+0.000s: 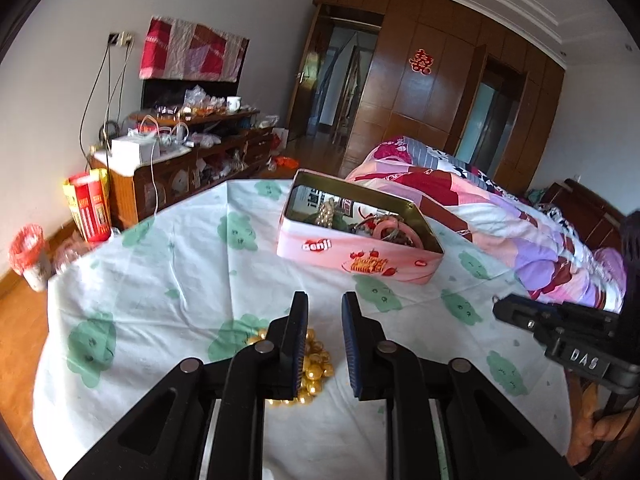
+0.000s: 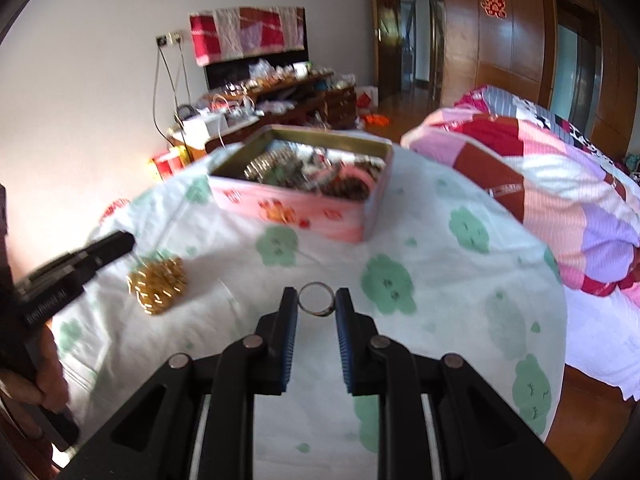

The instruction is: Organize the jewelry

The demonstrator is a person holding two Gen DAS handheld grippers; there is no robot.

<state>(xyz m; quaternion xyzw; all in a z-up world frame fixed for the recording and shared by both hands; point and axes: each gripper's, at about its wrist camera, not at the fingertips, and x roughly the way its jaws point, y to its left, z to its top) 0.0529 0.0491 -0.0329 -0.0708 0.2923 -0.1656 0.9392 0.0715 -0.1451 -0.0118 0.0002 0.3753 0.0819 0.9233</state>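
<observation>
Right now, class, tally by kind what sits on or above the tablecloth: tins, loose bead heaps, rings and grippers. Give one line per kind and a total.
Pink tin, jewelry inside: 1
Gold bead heap on the cloth: 1
Silver ring, held between the right gripper's fingers: 1
Grippers, counting the left gripper: 2
Total: 5

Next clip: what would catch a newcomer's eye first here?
The thin silver ring pinched between the right gripper fingertips, above the green-patterned white tablecloth. Behind it stands the open pink biscuit tin full of tangled jewelry; the pile of shiny gold beads lies under the left gripper.
</observation>
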